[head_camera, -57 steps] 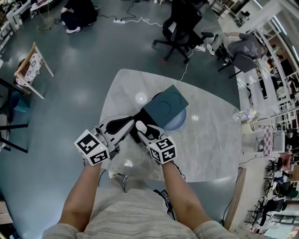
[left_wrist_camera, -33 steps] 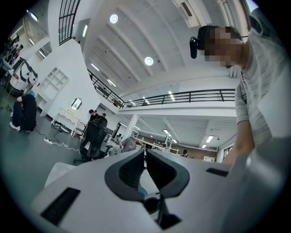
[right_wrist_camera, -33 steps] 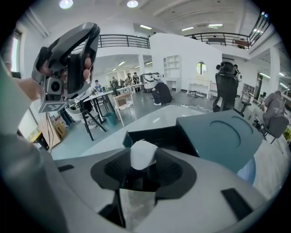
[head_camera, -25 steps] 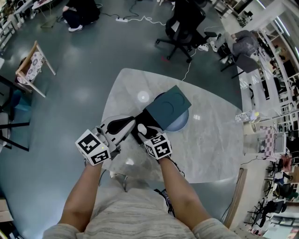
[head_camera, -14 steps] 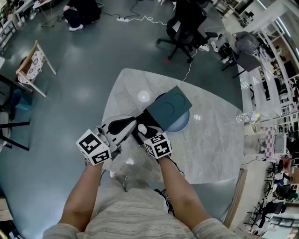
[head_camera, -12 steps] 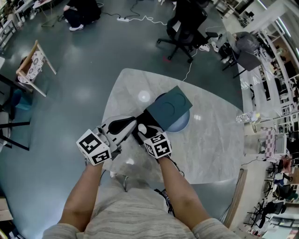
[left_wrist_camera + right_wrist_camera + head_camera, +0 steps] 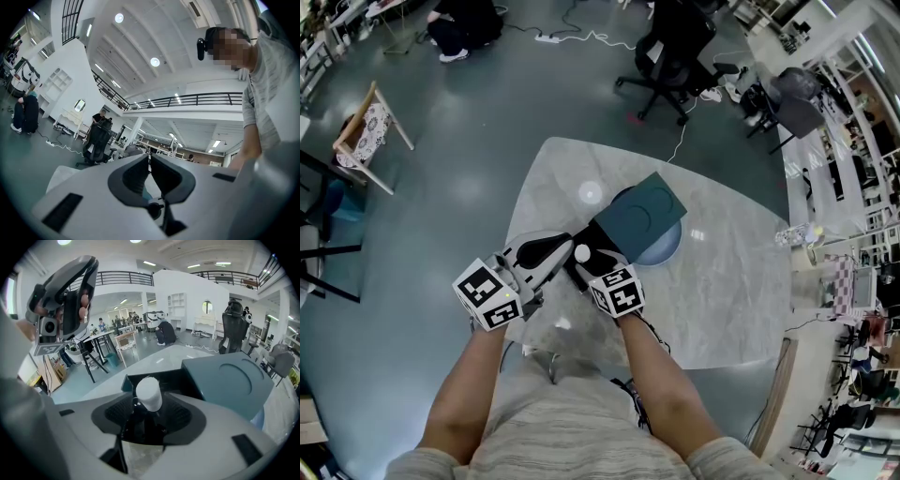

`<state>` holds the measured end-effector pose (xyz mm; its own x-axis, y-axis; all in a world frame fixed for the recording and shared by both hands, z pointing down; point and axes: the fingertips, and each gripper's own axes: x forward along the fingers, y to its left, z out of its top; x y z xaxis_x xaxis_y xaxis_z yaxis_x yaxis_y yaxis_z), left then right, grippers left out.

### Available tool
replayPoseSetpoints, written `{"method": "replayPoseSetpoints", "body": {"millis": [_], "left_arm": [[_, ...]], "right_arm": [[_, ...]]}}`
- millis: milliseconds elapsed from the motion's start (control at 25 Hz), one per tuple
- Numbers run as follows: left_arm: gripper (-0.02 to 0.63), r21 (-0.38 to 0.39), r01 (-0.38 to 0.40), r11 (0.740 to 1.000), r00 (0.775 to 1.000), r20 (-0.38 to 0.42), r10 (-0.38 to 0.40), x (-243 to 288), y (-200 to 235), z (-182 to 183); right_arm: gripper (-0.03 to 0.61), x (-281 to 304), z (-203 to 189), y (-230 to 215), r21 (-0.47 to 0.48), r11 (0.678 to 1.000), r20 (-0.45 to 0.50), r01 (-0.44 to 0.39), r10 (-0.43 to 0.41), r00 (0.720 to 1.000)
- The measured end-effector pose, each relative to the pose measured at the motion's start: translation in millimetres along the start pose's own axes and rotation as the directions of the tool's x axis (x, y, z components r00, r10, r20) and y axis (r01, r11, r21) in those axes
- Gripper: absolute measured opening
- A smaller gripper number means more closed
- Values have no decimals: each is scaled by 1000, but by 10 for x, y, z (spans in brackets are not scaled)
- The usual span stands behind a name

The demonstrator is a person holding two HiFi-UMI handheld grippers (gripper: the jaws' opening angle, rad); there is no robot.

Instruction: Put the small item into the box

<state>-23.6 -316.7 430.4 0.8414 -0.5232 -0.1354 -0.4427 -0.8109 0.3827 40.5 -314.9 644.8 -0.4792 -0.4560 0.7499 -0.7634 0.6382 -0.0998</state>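
A teal box [image 7: 586,239] stands on the marble table [image 7: 722,300], its lid [image 7: 639,214] swung back and its dark inside [image 7: 161,376] showing. A small white cylinder [image 7: 148,392] stands upright between the jaws of my right gripper [image 7: 149,405], just at the box's near edge. Those jaws are opening and stand a little off the cylinder's sides. In the head view the right gripper [image 7: 584,255] is over the box's near end. My left gripper [image 7: 561,247] lies beside it on the left, shut and holding nothing [image 7: 150,161].
A pale blue round dish [image 7: 664,246] sits under the box's far end. The table's rounded near edge [image 7: 581,352] is close to the person's body. A black office chair [image 7: 670,52] and a wooden chair [image 7: 361,131] stand on the floor beyond.
The right gripper's jaws have spread wider around the white cylinder, whose round top now shows in the head view. Since the earliest frame the right gripper has edged closer to the box.
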Motion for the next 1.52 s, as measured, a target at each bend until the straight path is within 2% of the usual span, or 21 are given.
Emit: {"method": "replayPoseSetpoints", "body": {"millis": [840,1240,1520], "left_arm": [[31,27,30,999,999,-13,-29,4,-145,56],[31,37,62,997,998,-31,-61,33,-315,65],[31,43,87,995,996,-32,-86,75,-468,101]], "right_arm": [[222,-316,257,167,-43,999,113,-12,17,993],[209,-706,373,275,-64,998,206,-12,25,978],[176,-1042,387,284,-54,999,276,1,14,961]]}}
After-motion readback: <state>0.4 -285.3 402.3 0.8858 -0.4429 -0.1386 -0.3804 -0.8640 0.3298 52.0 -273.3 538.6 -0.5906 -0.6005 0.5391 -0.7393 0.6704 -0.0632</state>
